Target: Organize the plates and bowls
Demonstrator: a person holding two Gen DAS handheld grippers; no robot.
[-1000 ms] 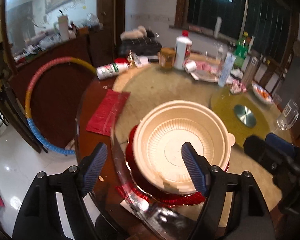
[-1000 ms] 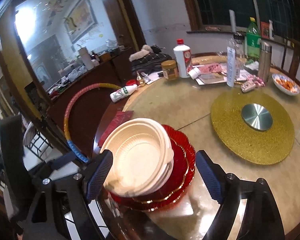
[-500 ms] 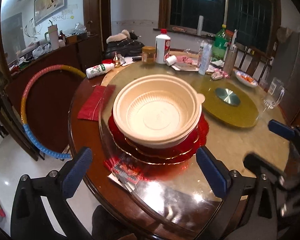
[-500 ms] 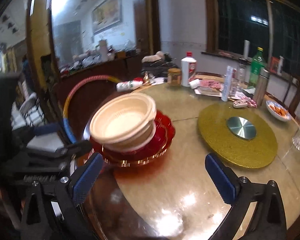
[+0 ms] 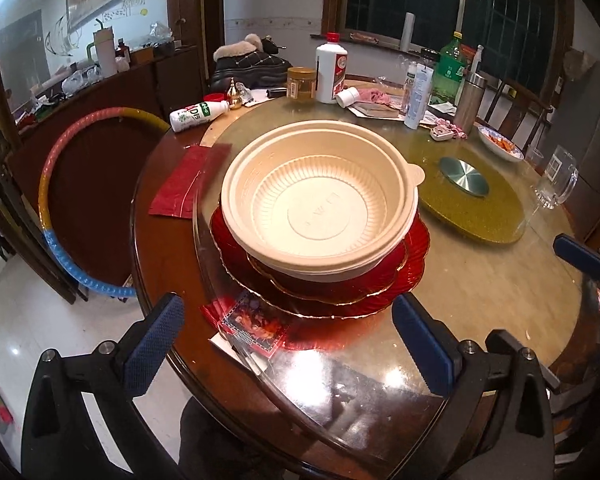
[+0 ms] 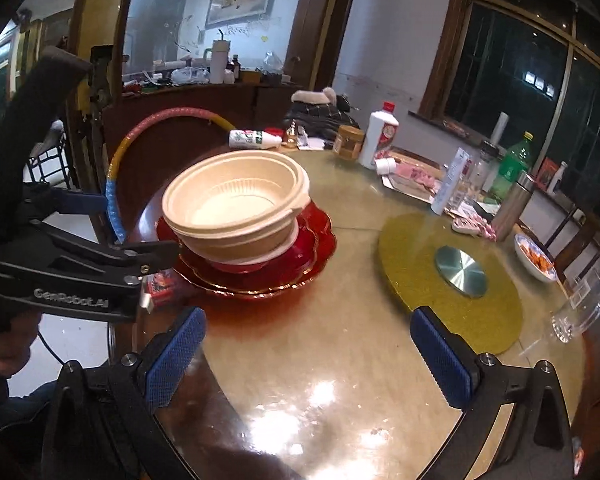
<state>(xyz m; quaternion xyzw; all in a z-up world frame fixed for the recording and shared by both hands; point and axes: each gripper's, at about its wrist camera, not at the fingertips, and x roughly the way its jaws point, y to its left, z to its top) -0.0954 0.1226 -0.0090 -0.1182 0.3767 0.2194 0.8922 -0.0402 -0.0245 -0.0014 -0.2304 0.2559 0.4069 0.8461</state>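
Stacked bowls (image 5: pixel 320 204) sit on red plates (image 5: pixel 414 268) at the bench's near-left edge, straight ahead of the wide-open, empty left gripper (image 5: pixel 286 344); open empty right gripper (image 6: pixel 312 356) farther right.

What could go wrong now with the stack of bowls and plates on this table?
1. The cream bowls sit tilted on the red plates; they might slide off.
2. The stack stands near the table edge, so a nudge could send it to the floor.
3. Both the left gripper and right gripper are open and hold nothing, so nothing steadies the stack.
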